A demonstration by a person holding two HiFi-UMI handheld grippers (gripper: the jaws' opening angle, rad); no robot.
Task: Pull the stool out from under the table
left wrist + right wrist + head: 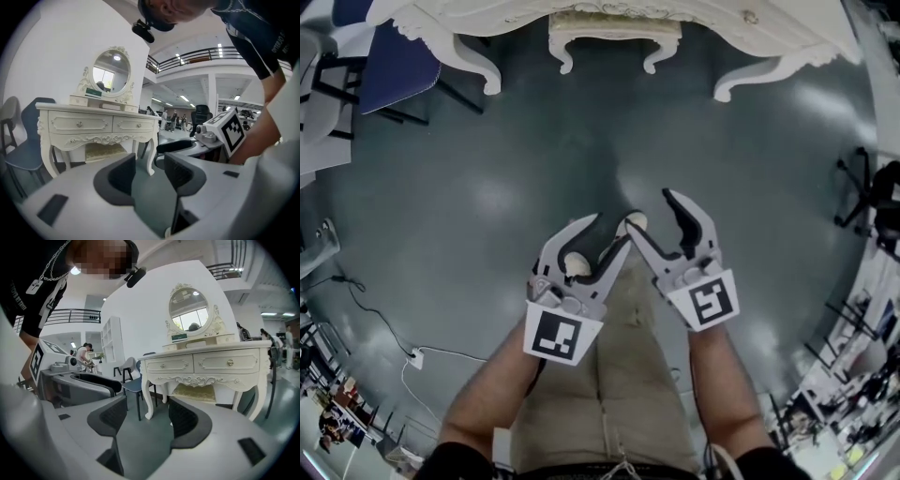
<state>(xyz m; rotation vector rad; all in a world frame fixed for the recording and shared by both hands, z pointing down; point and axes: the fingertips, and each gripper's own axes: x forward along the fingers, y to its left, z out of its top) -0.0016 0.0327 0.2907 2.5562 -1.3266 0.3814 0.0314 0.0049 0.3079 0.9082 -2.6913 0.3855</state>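
Under the counter (787, 33): the stool (614, 36) is tucked between the carved legs, its pale seat showing, well apart from both claws.
Left claw (607, 232): jaws apart, only floor (581, 159) between them.
Right claw (648, 209): jaws wider apart, empty, just beside the left claw.
Drawers (201, 363): two, both closed, contents hidden.
Counter top: an oval mirror (189, 308) and flat boxes (89, 98).
Beside the counter: a blue chair (398, 56).

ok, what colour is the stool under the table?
The stool has a pale yellowish seat cushion; the right gripper view shows it best.
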